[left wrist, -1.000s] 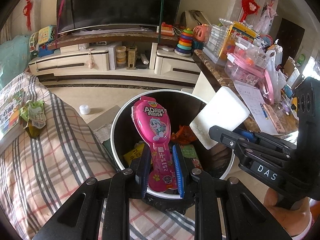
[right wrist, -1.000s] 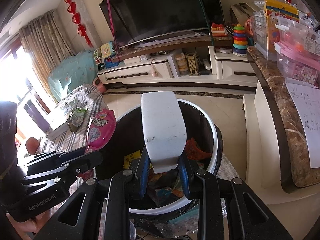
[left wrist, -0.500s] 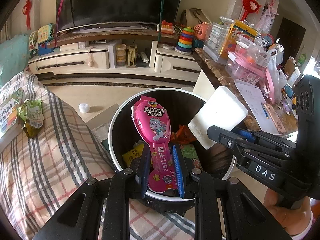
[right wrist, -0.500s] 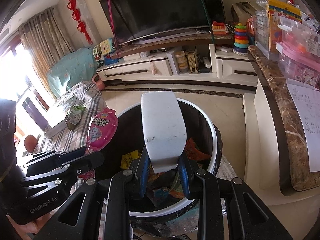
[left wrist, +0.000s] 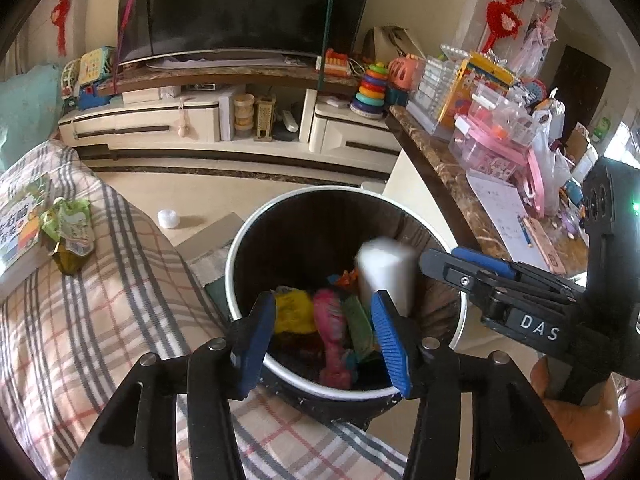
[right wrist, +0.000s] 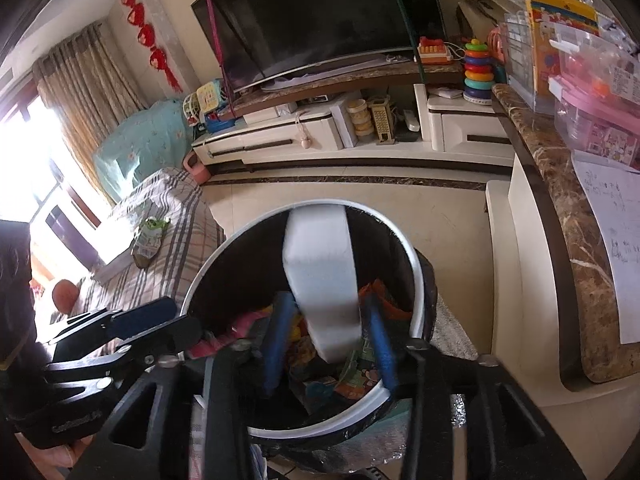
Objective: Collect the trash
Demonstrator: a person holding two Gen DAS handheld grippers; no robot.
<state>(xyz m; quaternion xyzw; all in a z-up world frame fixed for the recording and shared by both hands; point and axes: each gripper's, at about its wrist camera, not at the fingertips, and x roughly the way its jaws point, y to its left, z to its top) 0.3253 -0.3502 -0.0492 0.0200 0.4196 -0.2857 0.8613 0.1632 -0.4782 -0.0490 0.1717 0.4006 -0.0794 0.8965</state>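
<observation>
Pink package (left wrist: 334,332) and white foam block (right wrist: 322,280) are dropping into our bin (left wrist: 256,240); both the left gripper (left wrist: 324,340) and the right gripper (right wrist: 328,344) are just opening, jaws apart.

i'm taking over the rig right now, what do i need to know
Left gripper: jaws just opened, nothing between them; its pink snack packet is down in the trash bin.
Right gripper: jaws just opened; white foam block loose between them, blurred, dropping over the bin.
Done: both pieces released.
Left: green wrapper on the plaid cover, white cap on the floor.
</observation>
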